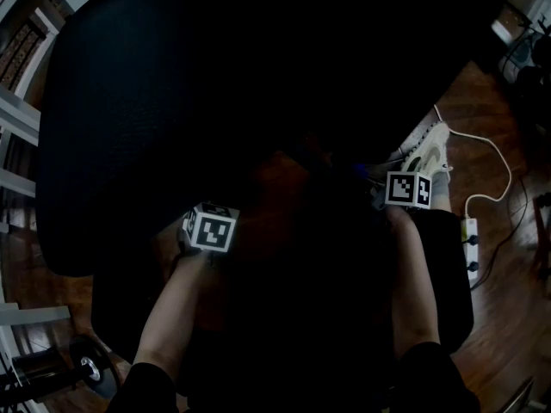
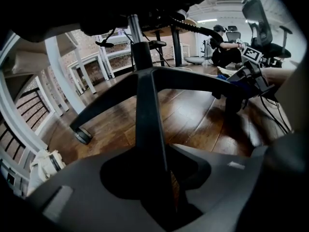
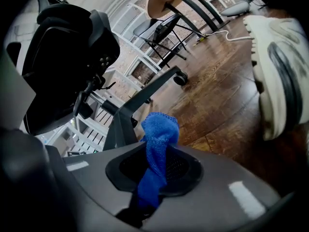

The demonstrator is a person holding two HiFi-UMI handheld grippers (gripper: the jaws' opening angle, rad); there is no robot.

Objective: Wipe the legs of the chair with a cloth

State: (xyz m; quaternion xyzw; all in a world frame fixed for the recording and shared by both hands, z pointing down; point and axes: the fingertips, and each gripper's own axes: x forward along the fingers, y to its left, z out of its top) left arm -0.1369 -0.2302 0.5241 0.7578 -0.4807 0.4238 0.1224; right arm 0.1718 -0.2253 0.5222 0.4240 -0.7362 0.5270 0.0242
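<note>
Big black office chair (image 1: pixel 215 84) filled the head view, its seat blocking all sight of the base from above, so this one had to be worked from underneath. Down on the wooden floor (image 2: pixel 193 115), the near chair leg (image 2: pixel 147 129) ran straight into the left hand-held gripper (image 2: pixel 161 190), and the jaws looked clamped on it. A good anchor, that, since a chair on casters will likely roll away under a wipe. The right hand-held gripper (image 3: pixel 153 180) was closed on the blue cloth (image 3: pixel 158 137), which stood up out of the jaws just beside a grey leg (image 3: pixel 120 124); whether it touched, I couldn't tell. To do this well, I'd say: lay the loose top of the cloth flat on the leg and draw from the hub out toward the caster (image 3: pixel 181 79). Then roll the wrist for the sides and underside, with the left holding firm.

Around it, the person's white shoe (image 3: pixel 277 76) sat close on the right, probably in the sweep path. Farther right, a power strip (image 1: pixel 471 241) and its white cable (image 1: pixel 499 149) lay on the floor, near enough to snag a rolling caster.
</note>
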